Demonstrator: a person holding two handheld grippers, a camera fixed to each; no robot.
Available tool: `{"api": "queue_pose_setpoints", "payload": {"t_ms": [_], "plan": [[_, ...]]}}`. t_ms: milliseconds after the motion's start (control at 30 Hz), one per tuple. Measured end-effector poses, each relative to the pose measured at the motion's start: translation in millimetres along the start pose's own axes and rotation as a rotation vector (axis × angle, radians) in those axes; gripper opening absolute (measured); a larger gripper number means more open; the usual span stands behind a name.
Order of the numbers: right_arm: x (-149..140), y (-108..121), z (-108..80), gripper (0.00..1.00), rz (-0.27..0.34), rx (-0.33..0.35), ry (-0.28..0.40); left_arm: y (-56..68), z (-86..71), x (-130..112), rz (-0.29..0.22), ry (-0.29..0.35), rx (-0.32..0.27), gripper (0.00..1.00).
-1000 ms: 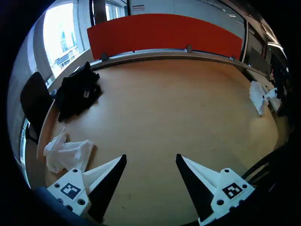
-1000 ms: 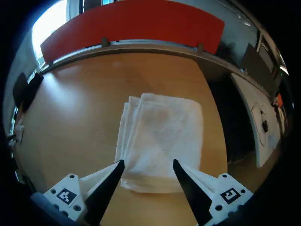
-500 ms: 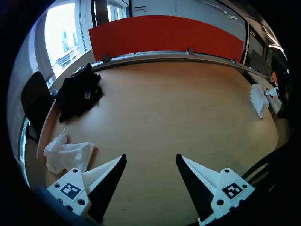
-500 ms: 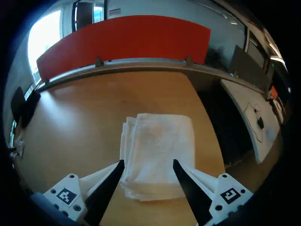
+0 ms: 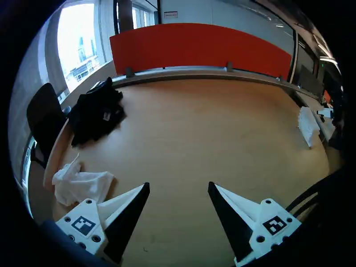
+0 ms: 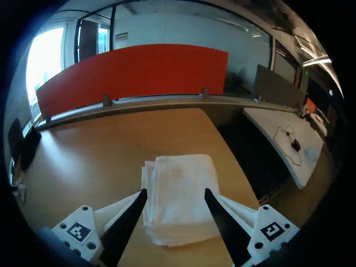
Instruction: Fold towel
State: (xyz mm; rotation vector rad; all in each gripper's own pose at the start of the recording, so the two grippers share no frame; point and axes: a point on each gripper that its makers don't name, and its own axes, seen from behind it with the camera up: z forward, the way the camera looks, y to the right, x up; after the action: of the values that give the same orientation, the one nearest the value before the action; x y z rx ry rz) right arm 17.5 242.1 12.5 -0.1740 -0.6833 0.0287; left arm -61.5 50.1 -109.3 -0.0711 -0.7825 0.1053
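In the right gripper view, the right gripper (image 6: 175, 190) stood with its jaws released, the two fingers spread wide and grasping nothing. The folded towel (image 6: 180, 196), a neat white stack of several layers, lay flat on the wooden table (image 6: 98, 151) between and just beyond the fingertips at 6 o'clock. Whether the tips touched it could not be told. The towel's right side ran close to the table's right edge, beyond which a dark gap opened toward a white desk (image 6: 285, 142) at 3 o'clock carrying a cable (image 6: 290, 139). Bare wood stretched from 9 to 12 o'clock up to the red partition (image 6: 133, 75).

In the left gripper view, the left gripper (image 5: 178, 184) was likewise released, level over bare tabletop. A crumpled white cloth (image 5: 80, 187) lay just beside its finger at 8 o'clock, near the table's curved edge. Farther off, a black garment (image 5: 95, 111) sat at 10 o'clock beside a chair (image 5: 42, 120). The folded stack showed at 3 o'clock, well apart, with wide open wood between.
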Motion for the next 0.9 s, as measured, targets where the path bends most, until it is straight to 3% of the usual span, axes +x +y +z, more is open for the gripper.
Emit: {"api": "queue_pose_setpoints", "payload": {"t_ms": [267,600,900], "plan": [[22.0,-9.1,-11.2,1.0,0.003,-0.017,0.109,-11.4,0.4,23.4,0.001,0.058,0.029,0.98],[60.9,-28.1,-35.7,1.0,0.015,0.007,0.286,-28.7,-5.9,66.2,-0.045,0.181,0.07,0.98],[65.9,-42.2,-42.5,1.0,-0.002,0.015,0.327,-38.8,-12.7,101.6,-0.075,0.286,0.088,0.98]]}}
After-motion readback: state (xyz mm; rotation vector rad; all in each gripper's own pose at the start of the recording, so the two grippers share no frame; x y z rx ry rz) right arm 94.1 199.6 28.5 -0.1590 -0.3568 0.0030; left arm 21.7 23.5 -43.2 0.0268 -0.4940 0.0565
